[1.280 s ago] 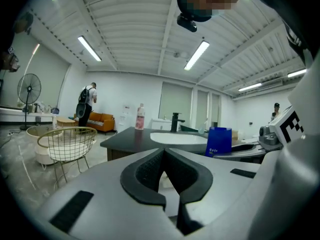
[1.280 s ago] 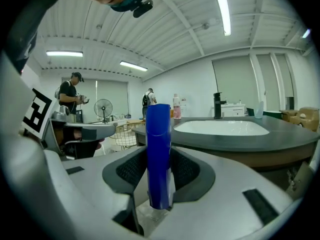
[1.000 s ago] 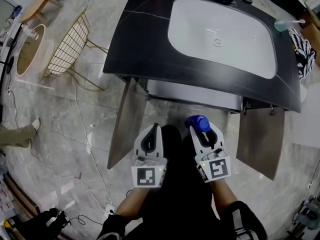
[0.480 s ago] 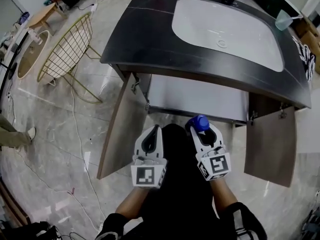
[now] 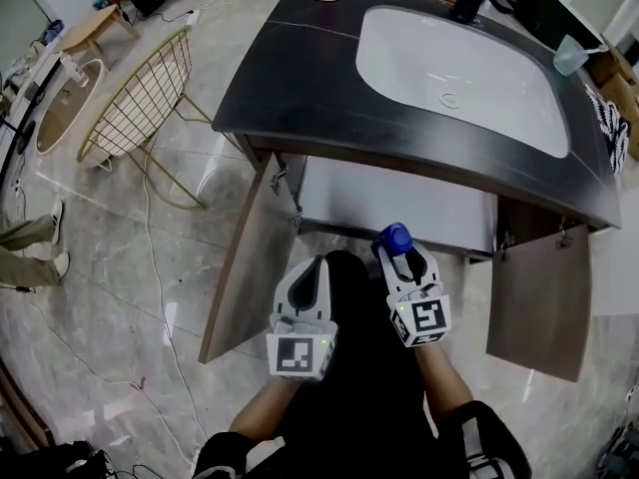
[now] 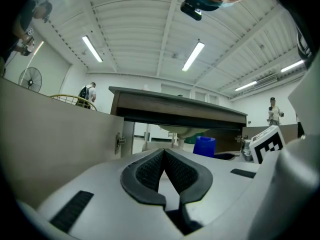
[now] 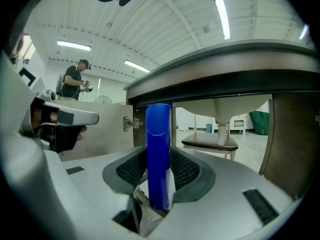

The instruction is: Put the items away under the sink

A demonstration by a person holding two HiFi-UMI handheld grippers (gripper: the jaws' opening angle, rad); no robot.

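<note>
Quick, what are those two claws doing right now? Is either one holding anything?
Left claw: closed, pads together at the tips, holding nothing.
Right claw: closed on an upright blue bottle.

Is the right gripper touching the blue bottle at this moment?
Touching. In the right gripper view, the right gripper has both pads pressed against the sides of the upright blue bottle.
</note>
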